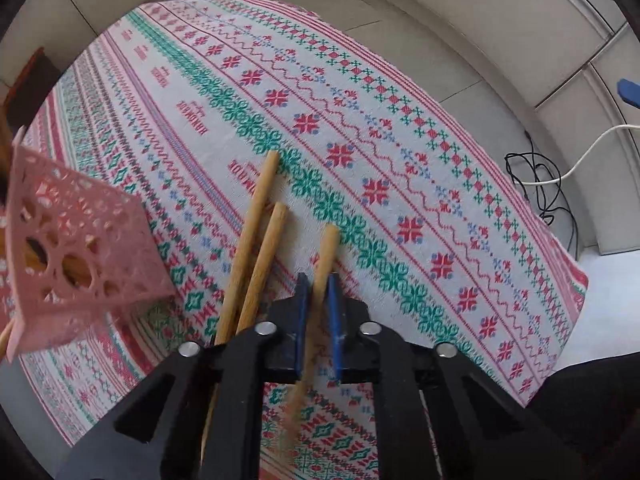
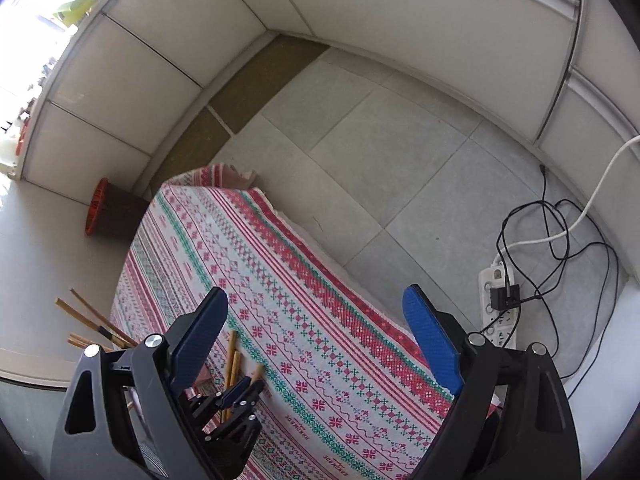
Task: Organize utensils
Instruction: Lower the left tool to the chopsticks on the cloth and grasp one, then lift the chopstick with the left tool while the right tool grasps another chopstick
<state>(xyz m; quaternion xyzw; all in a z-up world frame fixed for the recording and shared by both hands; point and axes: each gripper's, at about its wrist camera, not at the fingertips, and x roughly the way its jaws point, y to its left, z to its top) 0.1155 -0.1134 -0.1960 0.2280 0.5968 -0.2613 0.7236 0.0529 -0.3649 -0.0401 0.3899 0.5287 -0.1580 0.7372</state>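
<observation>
My left gripper [image 1: 319,280] is shut on a wooden chopstick [image 1: 325,256], its blue pads pressed on either side of it just above the patterned tablecloth [image 1: 400,184]. Two more wooden chopsticks [image 1: 256,232] lie side by side on the cloth just left of it. A pink perforated utensil holder [image 1: 80,240] stands at the left, with sticks inside showing through its holes. My right gripper [image 2: 316,336] is open and empty, held high over the cloth. The left gripper [image 2: 242,388] and the chopsticks [image 2: 232,356] also show low in the right wrist view.
The table edge [image 1: 576,272] drops to a grey tiled floor [image 2: 380,132]. A white power strip [image 2: 498,300] with black cables lies on the floor at the right. Several chopstick ends [image 2: 88,320] stick up at the left. An orange-rimmed bin [image 2: 116,212] stands beyond the table.
</observation>
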